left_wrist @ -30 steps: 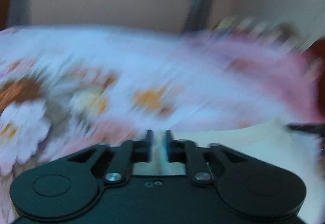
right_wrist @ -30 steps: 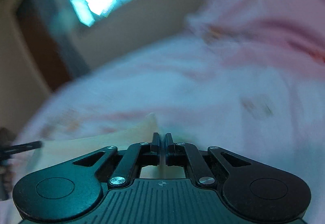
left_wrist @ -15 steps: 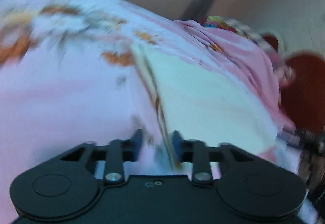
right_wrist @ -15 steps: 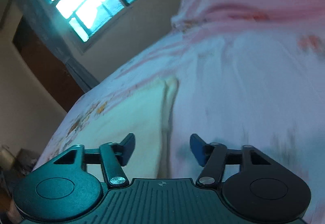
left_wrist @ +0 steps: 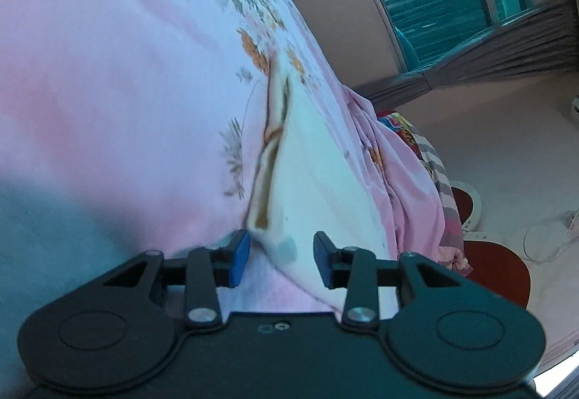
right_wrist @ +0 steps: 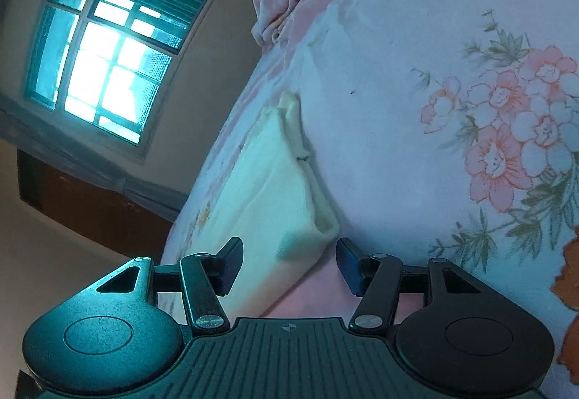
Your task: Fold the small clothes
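My left tongs [left_wrist: 281, 259] stand wide, holding nothing. The blue pads [left_wrist: 239, 256] flank the near corner of the cloth [left_wrist: 315, 160], which lies between the two jaws; I cannot tell whether either pad touches it. My right tongs [right_wrist: 289, 263] also stand wide, holding nothing. The opposite near corner of the cloth [right_wrist: 275, 189] sits between these jaws, closer to the right-hand finger, with a visible gap on both sides.

The cloth is a small cream-white piece, lying flat on the bed [left_wrist: 108, 73]. In the left view its left edge shows a doubled hem with a brownish band running away from the tongs. In the right view its right edge shows a rolled, layered fold, open at the near corner.

The bed carries a pink-and-white sheet [right_wrist: 434, 37] printed with flowers [right_wrist: 506, 131] in orange and peach. Past the cloth, a pink blanket [left_wrist: 409, 189] lies bunched at the far side of the bed. Beyond that, the left view shows a striped, coloured fabric [left_wrist: 430, 153] and a reddish-brown stool [left_wrist: 495, 272] on the floor. A window [right_wrist: 108, 62] with a teal cast is set in the wall behind the bed.
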Available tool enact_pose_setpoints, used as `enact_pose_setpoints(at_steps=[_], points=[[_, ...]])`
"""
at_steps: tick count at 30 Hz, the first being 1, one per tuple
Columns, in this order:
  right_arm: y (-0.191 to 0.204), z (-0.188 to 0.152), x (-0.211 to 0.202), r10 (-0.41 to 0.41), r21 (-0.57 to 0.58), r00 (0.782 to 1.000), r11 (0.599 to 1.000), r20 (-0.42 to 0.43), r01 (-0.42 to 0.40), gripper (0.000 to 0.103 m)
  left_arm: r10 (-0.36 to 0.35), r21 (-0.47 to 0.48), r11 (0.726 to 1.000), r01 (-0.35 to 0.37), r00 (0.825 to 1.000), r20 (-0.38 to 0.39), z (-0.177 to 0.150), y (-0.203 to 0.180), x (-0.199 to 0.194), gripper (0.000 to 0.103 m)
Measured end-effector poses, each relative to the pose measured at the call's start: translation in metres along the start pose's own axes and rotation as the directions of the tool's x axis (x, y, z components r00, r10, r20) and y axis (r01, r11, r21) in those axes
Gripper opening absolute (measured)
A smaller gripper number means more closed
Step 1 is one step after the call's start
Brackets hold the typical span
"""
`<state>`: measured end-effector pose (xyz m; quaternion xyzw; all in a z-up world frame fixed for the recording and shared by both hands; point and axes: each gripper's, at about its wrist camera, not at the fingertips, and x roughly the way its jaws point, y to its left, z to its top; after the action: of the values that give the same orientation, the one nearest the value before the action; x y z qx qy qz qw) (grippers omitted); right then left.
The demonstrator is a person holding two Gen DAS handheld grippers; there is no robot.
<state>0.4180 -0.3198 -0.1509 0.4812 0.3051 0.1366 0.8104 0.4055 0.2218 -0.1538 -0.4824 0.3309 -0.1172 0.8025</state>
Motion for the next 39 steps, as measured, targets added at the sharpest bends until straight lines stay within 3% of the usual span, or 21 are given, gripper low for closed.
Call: enact_pose_setpoints(at_steps=[3,4,7,11,15,17,19,20,21,23,25,26,28,32,33,35,36,38,39], points=[[0.002,0.0,0.011,-0.004,-0.022,1.0,1.0,-0.001,0.004,0.055,-0.008,0.006,1.0,0.008,0.999,-0.034,0.0,-0.001,0.018,0.036],[0.002,-0.001,0.017,-0.013,-0.024,1.0,1.0,-0.006,0.013,0.046,-0.009,0.016,1.0,0.01,0.999,-0.047,-0.001,-0.003,0.023,0.035],[0.003,0.003,0.031,-0.048,-0.023,0.998,0.999,-0.048,0.047,0.007,0.034,0.088,0.996,-0.027,0.996,-0.085,-0.002,-0.013,0.042,0.003],[0.009,0.008,0.022,-0.059,-0.086,0.998,0.995,-0.019,0.057,0.006,0.004,0.108,0.994,0.002,0.999,-0.049,0.0,-0.017,0.03,0.003],[0.026,0.01,0.001,-0.003,-0.157,1.0,0.988,-0.003,0.002,0.005,-0.054,0.134,0.989,0.055,0.998,-0.011,0.009,-0.029,0.006,0.003],[0.029,0.007,-0.003,-0.005,-0.172,1.0,0.985,-0.008,0.003,0.006,-0.035,0.144,0.989,0.039,0.999,-0.03,0.009,-0.026,0.004,0.003],[0.02,0.0,0.005,-0.07,-0.177,0.997,0.982,-0.022,0.065,0.006,0.044,0.136,0.99,-0.033,0.996,-0.075,0.006,-0.012,0.013,0.003],[0.011,-0.002,0.013,-0.134,-0.168,0.99,0.978,-0.038,0.126,0.006,0.076,0.149,0.987,-0.061,0.993,-0.092,0.003,-0.006,0.022,0.006],[0.002,-0.004,0.019,-0.158,-0.159,0.986,0.976,-0.05,0.148,0.005,0.051,0.148,0.988,-0.038,0.995,-0.084,0.001,-0.001,0.021,0.007],[-0.003,-0.001,0.013,-0.129,-0.119,0.99,0.985,-0.05,0.122,0.006,0.056,0.139,0.989,-0.044,0.995,-0.087,0.004,-0.005,0.013,0.015],[0.002,0.004,-0.003,-0.165,-0.139,0.986,0.977,-0.015,0.161,0.009,0.067,0.171,0.983,-0.06,0.997,-0.035,0.009,-0.011,-0.009,0.027],[0.007,0.007,-0.017,-0.177,-0.183,0.983,0.966,0.043,0.182,0.009,0.103,0.218,0.97,-0.103,0.995,0.012,0.013,-0.016,-0.022,0.035],[0.021,0.013,-0.027,-0.156,-0.295,0.984,0.939,0.09,0.176,0.009,0.165,0.329,0.925,-0.187,0.982,0.096,0.02,-0.034,-0.032,0.041],[0.076,0.013,0.008,-0.145,-0.533,0.981,0.824,0.132,0.193,0.009,0.126,0.508,0.844,-0.171,0.984,0.123,0.025,-0.088,0.005,0.047],[0.086,0.013,0.021,-0.14,-0.567,0.982,0.802,0.131,0.19,0.009,0.128,0.552,0.813,-0.186,0.981,0.143,0.026,-0.101,0.019,0.049],[0.106,0.017,0.059,-0.165,-0.629,0.977,0.747,0.138,0.215,0.009,0.16,0.617,0.743,-0.259,0.964,0.212,0.026,-0.12,0.049,0.075],[0.109,0.017,0.074,-0.176,-0.643,0.976,0.734,0.13,0.218,0.009,0.171,0.641,0.712,-0.286,0.956,0.237,0.028,-0.125,0.065,0.077],[0.108,0.02,0.101,-0.22,-0.676,0.968,0.695,0.124,0.245,0.009,0.21,0.675,0.673,-0.301,0.953,0.216,0.031,-0.123,0.097,0.08],[0.102,0.019,0.116,-0.257,-0.71,0.958,0.65,0.13,0.27,0.009,0.265,0.696,0.649,-0.307,0.949,0.171,0.032,-0.113,0.116,0.081]])
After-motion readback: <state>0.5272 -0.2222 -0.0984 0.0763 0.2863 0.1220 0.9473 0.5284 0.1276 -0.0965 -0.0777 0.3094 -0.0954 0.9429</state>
